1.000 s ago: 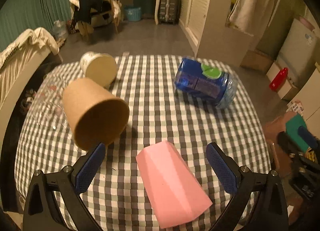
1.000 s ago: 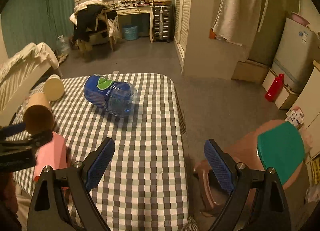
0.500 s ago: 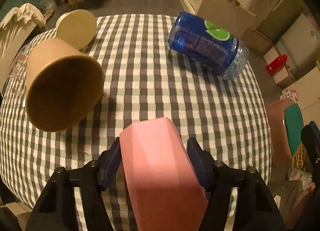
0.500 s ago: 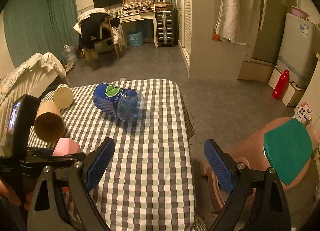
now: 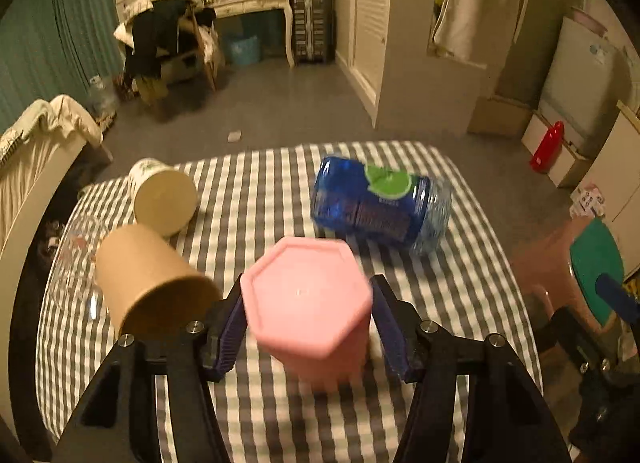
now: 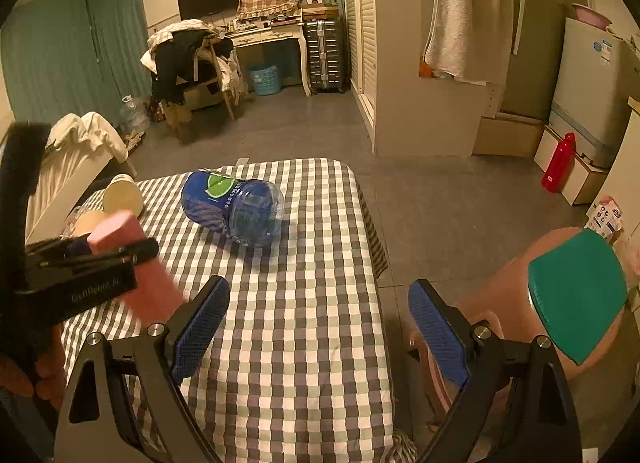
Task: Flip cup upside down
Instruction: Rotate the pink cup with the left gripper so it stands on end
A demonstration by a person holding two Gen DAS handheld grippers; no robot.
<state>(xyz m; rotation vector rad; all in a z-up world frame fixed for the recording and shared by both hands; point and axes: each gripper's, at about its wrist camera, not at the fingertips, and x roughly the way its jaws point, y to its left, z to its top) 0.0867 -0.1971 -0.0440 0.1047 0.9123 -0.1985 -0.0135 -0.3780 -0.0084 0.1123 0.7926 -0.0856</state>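
A pink faceted cup (image 5: 308,307) is held in my left gripper (image 5: 306,323), which is shut on its sides. The cup's flat hexagonal base faces up and toward the camera, and it is tilted over the checked table (image 5: 256,183). It also shows in the right wrist view (image 6: 132,259), slanted, base uppermost, wide end near the cloth. My right gripper (image 6: 316,327) is open and empty over the table's right edge.
A brown paper cup (image 5: 152,283) lies on its side just left of the left gripper, a cream cup (image 5: 164,195) behind it. A big blue water bottle (image 5: 380,207) lies at the back right. A pink stool with green seat (image 6: 576,291) stands beside the table.
My left gripper closed on the pink cup, which lay on its side, and has lifted and turned it so its base points up. The right gripper has stayed open and nearly still.
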